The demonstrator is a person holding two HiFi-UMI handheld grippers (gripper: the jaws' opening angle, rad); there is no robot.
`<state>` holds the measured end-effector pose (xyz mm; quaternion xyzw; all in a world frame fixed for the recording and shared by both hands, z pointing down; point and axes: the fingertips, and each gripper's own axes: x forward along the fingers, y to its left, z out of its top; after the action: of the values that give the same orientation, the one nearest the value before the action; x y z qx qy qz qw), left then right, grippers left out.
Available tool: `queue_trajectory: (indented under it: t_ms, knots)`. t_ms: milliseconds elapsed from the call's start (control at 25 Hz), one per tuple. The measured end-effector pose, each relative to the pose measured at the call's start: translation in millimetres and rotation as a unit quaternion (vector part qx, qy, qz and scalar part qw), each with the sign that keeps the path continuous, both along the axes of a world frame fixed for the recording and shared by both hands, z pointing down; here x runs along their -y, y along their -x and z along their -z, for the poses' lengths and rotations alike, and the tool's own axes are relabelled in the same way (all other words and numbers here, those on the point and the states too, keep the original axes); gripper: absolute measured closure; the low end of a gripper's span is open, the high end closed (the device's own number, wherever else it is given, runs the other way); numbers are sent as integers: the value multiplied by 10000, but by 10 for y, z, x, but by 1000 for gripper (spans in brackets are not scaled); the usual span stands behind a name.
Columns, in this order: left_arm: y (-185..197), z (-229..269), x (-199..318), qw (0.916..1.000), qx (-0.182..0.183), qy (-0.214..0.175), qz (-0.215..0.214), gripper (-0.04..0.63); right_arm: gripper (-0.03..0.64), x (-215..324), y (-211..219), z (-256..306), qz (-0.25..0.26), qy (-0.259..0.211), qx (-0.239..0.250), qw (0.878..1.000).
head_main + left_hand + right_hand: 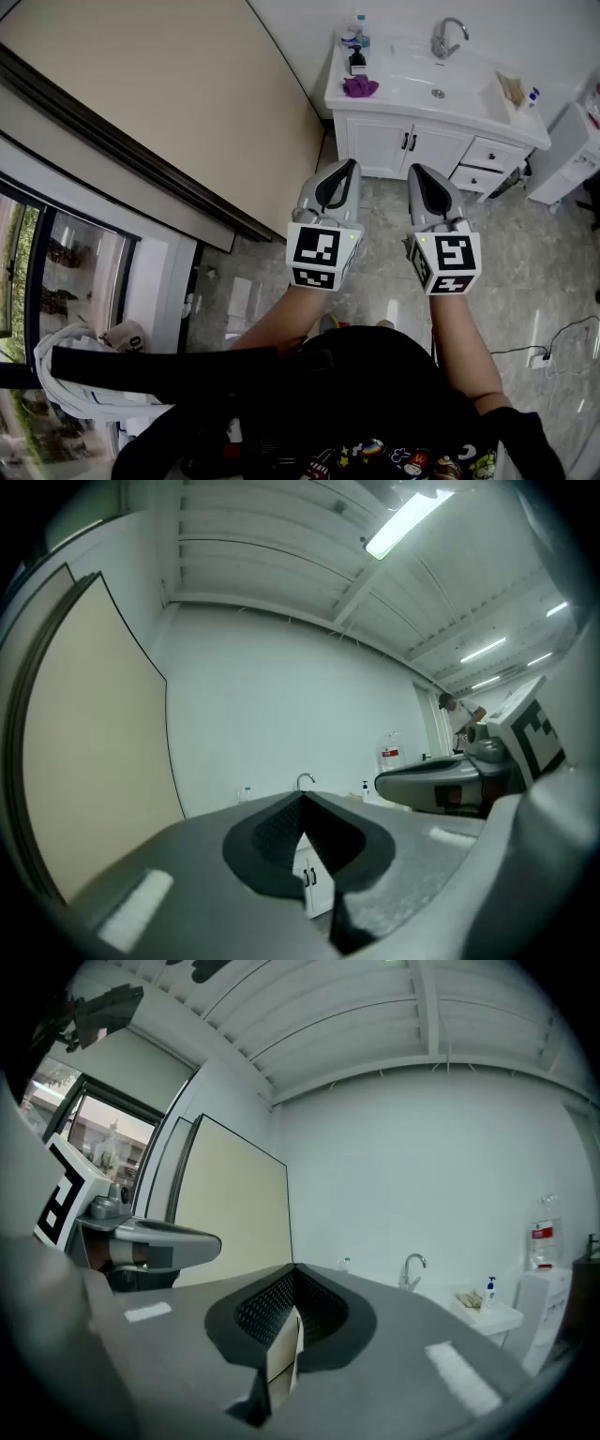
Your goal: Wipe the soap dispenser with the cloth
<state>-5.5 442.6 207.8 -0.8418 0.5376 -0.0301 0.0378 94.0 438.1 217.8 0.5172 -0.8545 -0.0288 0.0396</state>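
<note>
While you hold both tools out ahead of you over the marbled floor (380,281), your left gripper (349,171) has its jaws pressed together at the tips with nothing between them; its own view (302,799) shows the pads meeting, and only a white cabinet door (307,878) shows through the slit lower down. Your right gripper (415,171) is closed and empty in the same way (293,1271), with the beige wall panel (230,1222) visible through its slit. The two sit side by side, near each other but apart, both aimed at the white vanity (394,141), which stands well away from them.

On the vanity top, the purple cloth (360,87) lies crumpled at the left end, left of the basin (417,75). The soap dispenser (357,63), small and dark, stands just behind the cloth; whether they touch you cannot tell. Clear bottles (354,31) stand behind it in the corner. The chrome faucet (448,37) rises at the back of the basin, and a small blue-capped pump bottle (532,97) stands at the right end.
</note>
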Motion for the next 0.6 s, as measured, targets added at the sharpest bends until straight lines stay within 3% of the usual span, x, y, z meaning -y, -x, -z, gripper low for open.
queue_trajectory:
  t_ms: [360,600]
  knots:
    - [-276,-83,308,9999,-9,114,99,595,595,351,-313,-80,58,18,77,10000]
    - [-250,-460,758,9988,11,307,369,595,595,883,-264,-350,309,39,64,9995]
